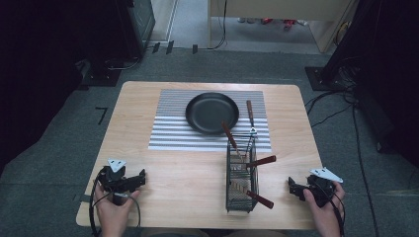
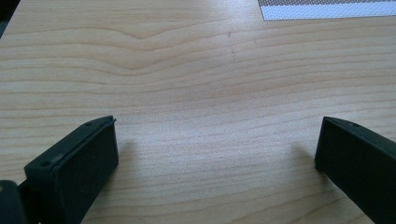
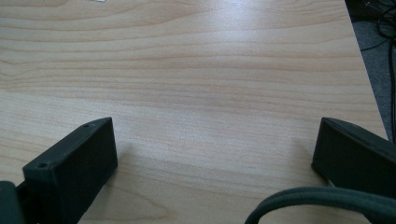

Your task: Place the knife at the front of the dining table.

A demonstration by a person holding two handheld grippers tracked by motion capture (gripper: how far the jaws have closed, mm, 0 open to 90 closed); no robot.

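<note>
Both grippers rest at the frame's bottom with jaws spread wide, holding nothing: left gripper (image 1: 129,183) lower left, right gripper (image 1: 298,189) lower right. Between them stands a black wire basket (image 1: 240,195) with 4 wooden-handled utensils.

black pan (image 1: 211,112) on striped mat (image 1: 168,129)

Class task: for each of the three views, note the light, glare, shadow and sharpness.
High view: evenly lit light wooden table, dark edges, slightly soft. Left gripper view: soft shadows beside the black jaws, which are blurred; wood grain sharp. Right gripper view: pale glare on the wood near the top; blurred dark cable in front.
</note>
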